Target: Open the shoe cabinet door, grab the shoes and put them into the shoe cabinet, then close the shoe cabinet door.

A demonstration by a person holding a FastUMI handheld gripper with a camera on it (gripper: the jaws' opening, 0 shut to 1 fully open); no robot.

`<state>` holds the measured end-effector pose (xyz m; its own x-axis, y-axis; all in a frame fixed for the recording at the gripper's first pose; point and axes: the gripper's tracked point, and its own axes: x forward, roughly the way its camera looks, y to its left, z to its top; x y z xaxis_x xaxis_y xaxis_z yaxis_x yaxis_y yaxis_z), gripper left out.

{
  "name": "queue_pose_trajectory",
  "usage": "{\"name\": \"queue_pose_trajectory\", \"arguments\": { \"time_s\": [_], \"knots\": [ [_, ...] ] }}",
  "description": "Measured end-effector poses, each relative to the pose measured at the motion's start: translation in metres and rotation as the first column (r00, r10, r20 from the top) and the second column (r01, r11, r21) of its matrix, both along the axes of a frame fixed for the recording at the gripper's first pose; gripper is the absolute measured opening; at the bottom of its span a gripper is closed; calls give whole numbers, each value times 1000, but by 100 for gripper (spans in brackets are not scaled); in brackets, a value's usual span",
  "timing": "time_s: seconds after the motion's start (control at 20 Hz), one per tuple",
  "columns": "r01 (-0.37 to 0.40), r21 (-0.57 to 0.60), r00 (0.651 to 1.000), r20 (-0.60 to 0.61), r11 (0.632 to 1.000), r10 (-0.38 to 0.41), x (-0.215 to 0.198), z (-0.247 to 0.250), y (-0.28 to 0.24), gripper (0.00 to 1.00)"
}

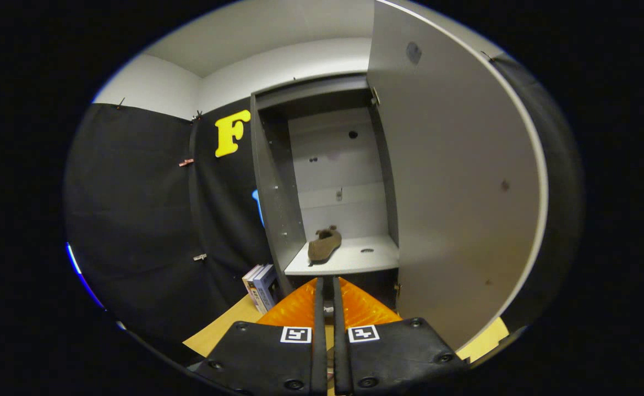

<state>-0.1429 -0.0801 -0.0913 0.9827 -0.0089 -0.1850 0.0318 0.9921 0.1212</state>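
Before grey laminate shoe cabinet (269, 181): tool (326, 291) pressed together, facing brown flat shoe (324, 245) on shelf (355, 258); advisably pushing tall grey door (454, 181) steadily along its outer edge.

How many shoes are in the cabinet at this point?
1. A brown flat shoe lies on the grey cabinet's shelf, left of middle, beyond the closed tongs. The open door could hide anything lying behind it.
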Motion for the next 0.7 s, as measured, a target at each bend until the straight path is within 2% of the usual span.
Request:
{"name": "queue_pose_trajectory", "arguments": {
  "time_s": [0.2,0.3,0.4,0.5,0.6,0.7],
  "knots": [
    [29,-18,987,-159,999,-32,29,-80,24,10],
    [51,-38,971,-230,998,-59,46,-123,34,10],
    [49,-20,956,-288,999,-52,56,-160,52,10],
    [47,9,943,-331,999,-41,61,-204,63,11],
    [80,31,929,-365,996,-63,59,-243,65,17],
    [125,24,900,-424,992,-104,51,-283,59,14]
  ]
}}
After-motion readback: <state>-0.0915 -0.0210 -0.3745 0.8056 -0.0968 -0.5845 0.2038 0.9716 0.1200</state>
